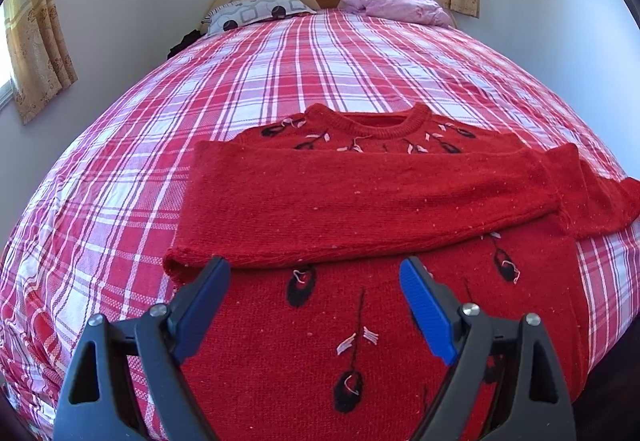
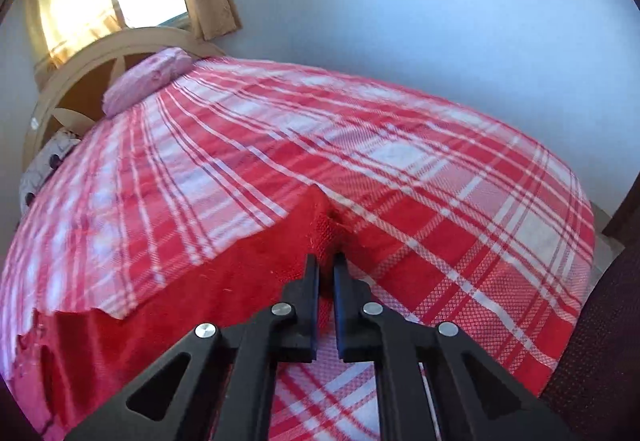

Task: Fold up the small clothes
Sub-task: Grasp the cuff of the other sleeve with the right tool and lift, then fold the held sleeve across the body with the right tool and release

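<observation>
Red sweater [image 1: 360, 209] lies flat on the plaid bed [image 1: 280, 73], neck away from the left gripper [image 1: 316, 273], hem toward it. One sleeve [image 1: 360, 197] is already folded across the chest, just ahead of the left jaws. Left jaws are spread wide & hold nothing, hovering over the lower body panel; whether the tips touch the knit I can't tell.

Right gripper [image 2: 326, 261]: jaws pinched nearly together on a bunched bit of red knit, prob. the other sleeve's cuff [image 2: 324, 225], which sits right at the tips & pokes out just beyond them.

Risks, as I judge them:
- Grip looks thin, only the edge of the fabric between the tips. A quick pull could slip it out.
- Dragging the sleeve low could tug the shoulder & skew the sleeve already folded, since nothing pins the body.
- Loose knit may stretch or land crooked.

Hard to see: the hem nearest the left jaws is cut off by the gripper body. Right view shows only a blurred strip of sweater left of its jaws, so how far the sleeve is lifted is unclear.
</observation>
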Motion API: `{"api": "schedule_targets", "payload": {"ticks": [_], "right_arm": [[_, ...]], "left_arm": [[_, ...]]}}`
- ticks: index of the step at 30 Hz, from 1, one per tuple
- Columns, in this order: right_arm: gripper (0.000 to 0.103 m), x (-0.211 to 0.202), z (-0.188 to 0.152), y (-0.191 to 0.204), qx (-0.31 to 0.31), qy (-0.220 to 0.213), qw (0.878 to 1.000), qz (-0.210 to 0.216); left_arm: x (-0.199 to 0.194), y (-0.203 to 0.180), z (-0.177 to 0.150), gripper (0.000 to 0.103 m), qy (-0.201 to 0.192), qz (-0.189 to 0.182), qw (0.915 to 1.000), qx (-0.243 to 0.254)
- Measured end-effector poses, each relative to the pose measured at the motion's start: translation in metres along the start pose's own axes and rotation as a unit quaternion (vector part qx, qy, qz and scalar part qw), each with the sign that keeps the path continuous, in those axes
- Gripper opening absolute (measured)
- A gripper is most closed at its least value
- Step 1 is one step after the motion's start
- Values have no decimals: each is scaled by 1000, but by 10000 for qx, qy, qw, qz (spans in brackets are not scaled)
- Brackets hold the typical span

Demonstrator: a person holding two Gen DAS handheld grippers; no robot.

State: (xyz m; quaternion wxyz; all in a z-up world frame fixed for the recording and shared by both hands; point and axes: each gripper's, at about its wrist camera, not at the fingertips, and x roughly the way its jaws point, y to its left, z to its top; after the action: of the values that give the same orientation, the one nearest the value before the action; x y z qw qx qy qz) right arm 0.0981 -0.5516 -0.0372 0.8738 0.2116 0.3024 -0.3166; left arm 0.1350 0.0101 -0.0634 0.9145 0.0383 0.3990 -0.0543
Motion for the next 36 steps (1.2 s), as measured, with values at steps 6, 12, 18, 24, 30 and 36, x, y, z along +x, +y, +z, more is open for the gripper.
{"api": "schedule_targets", "payload": {"ticks": [6,12,18,24,30,36], "right_arm": [[6,-82,24,62,-522,-577,9938,796],[6,-156,18,166,-1352,-736,9638,2177],[6,-186,-46,307,-2365,-455,9113,3339],[6,-162,-153,408,-2803,377,8650,4145],[6,-122,-255,454,-2883,1292,8314,4571],[9,-100,-303,457,-2743,1900,8088,4843]], "left_arm": [[-5,7,-1,90,-57,-73,9999,-113],[-9,18,0,90,-140,-86,9995,-260],[-14,47,-3,90,-237,98,9986,-471],[-18,93,-11,90,-286,510,9955,-743],[-15,140,-24,90,-215,960,9901,-999],[-6,155,-30,90,-107,960,9889,-1132]]}}
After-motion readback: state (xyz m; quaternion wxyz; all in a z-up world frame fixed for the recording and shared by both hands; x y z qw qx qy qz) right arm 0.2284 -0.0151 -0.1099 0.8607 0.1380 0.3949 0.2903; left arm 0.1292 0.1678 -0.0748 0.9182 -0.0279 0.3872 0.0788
